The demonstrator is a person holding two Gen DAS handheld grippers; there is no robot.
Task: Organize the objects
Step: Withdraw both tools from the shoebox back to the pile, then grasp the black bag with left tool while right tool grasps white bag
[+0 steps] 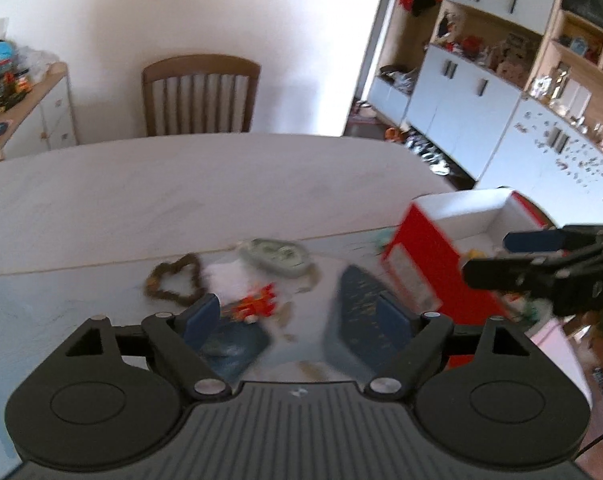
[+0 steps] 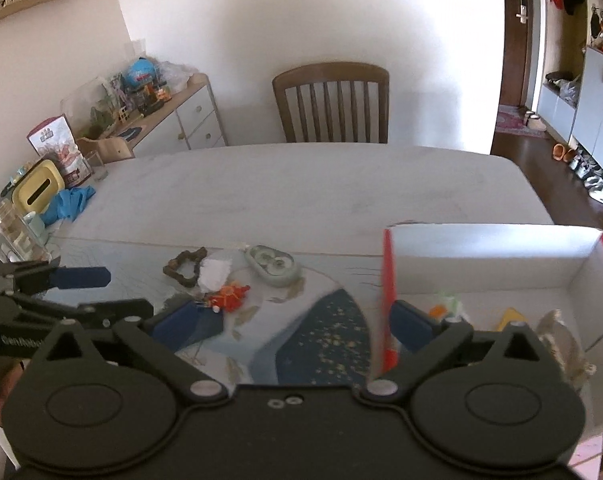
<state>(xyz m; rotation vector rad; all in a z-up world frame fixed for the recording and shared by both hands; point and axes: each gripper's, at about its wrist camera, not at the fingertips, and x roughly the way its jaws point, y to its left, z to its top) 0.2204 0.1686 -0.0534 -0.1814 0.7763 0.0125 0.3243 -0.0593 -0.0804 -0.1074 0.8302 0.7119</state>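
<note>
Left gripper hovering wide, empty, nearing small orange-red toy; right gripper gaping, straddling red-and-white cardboard box wall; advisably centring fingers first.

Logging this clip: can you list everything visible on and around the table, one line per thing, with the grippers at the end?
box: 1, red outside, white inside, open, right side of table; a few small items lie in it
brown ring: 1, brown, on the mat
white packet: 1, white, beside the ring
orange toy: 1, orange-red, on the mat, nearer than the packet
oval case: 1, pale green-grey, on the mat
mat: 1, pale with dark blue shape, on the table's near part
table: 1, white
chair: 1, brown wood, far side of table
tissue box: 1, yellow, table's left edge
blue cloth: 1, by the tissue box
left gripper: fingers open, empty, above the mat
right gripper: fingers open, empty, straddling the box's near wall
</note>
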